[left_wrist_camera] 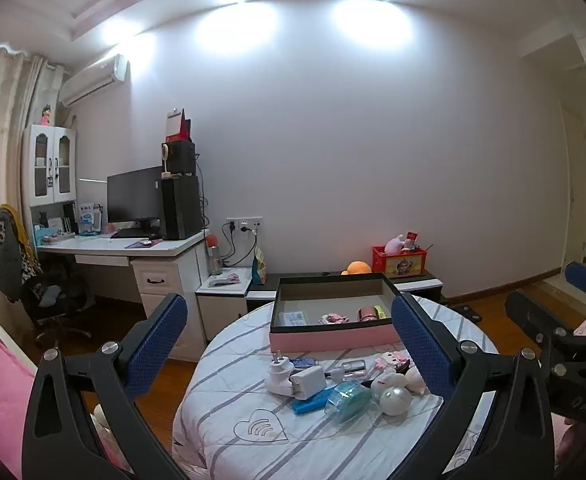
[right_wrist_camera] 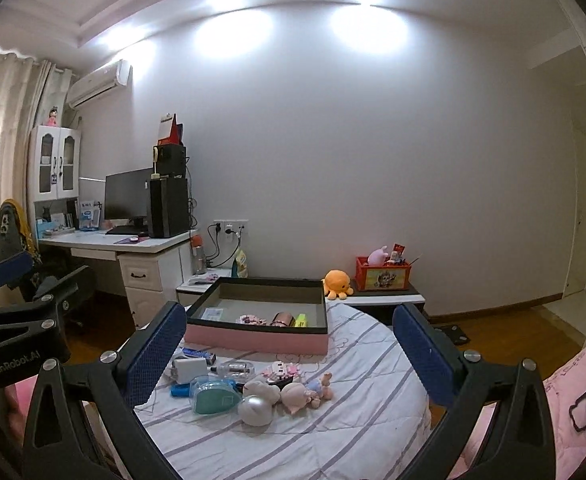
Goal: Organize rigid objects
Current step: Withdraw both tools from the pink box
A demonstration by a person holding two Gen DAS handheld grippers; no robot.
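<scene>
A round table under a striped cloth [left_wrist_camera: 253, 432] bears a pink box with a black rim [left_wrist_camera: 333, 338]. In the box lie a card, a pink item, a rose-gold cylinder [left_wrist_camera: 367, 314] and a yellow-green item. In front of the box sits a loose pile: white plug adapters [left_wrist_camera: 289, 380], a teal clear case [left_wrist_camera: 347, 400], a pearl ball [left_wrist_camera: 395, 400], a pink block figure [right_wrist_camera: 281, 370] and a small doll [right_wrist_camera: 305, 392]. My left gripper [left_wrist_camera: 289, 344] and my right gripper [right_wrist_camera: 291, 352] both stand wide open short of the pile, with nothing between the fingers.
A desk with a monitor [left_wrist_camera: 135, 200] and a draped chair [left_wrist_camera: 33, 280] stand at the left. Behind the table is a low cabinet with a red crate [left_wrist_camera: 399, 262] and an orange plush [right_wrist_camera: 337, 282]. Pink bedding [right_wrist_camera: 573, 392] lies at the frame edges.
</scene>
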